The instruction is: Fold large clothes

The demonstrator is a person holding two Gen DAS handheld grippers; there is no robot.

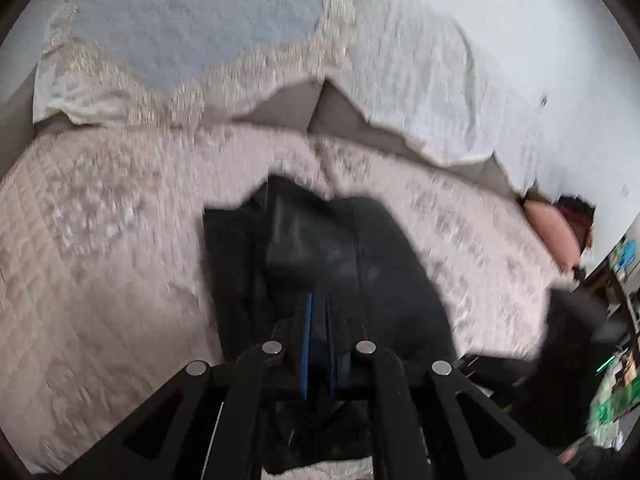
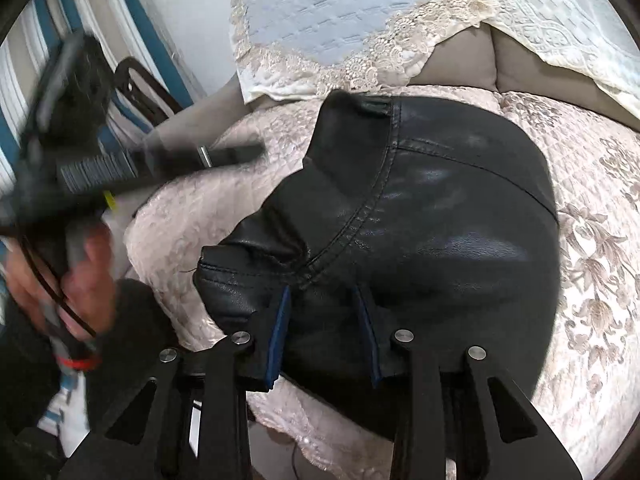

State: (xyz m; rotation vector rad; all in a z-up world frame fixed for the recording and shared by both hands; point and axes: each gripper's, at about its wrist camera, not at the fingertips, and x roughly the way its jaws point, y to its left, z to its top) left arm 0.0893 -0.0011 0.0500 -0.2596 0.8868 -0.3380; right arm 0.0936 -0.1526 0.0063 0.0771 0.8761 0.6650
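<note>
- Left wrist view: motion blur throughout; bed cover (image 1: 100, 240) pattern smeared.
- Black garment (image 1: 320, 248): near end hidden behind the left hand-held gripper (image 1: 318, 308).
- Right wrist view: hand (image 2: 76, 276) blurred and cut off at the frame's left edge.

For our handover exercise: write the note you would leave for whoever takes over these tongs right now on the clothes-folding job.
Left tongs: shut, over the black garment; the blurred left view does not show clearly whether fabric is pinched.
Right tongs: partly closed on a bunched near edge of the garment, leather-like fabric between the pads.
Garment: lies in a bulky heap on the quilted cover of the bed, lace-edged pillows behind it.
Done: gathered, perhaps partly folded.
Left: lay it flat, finish the folds, smooth it.
</note>
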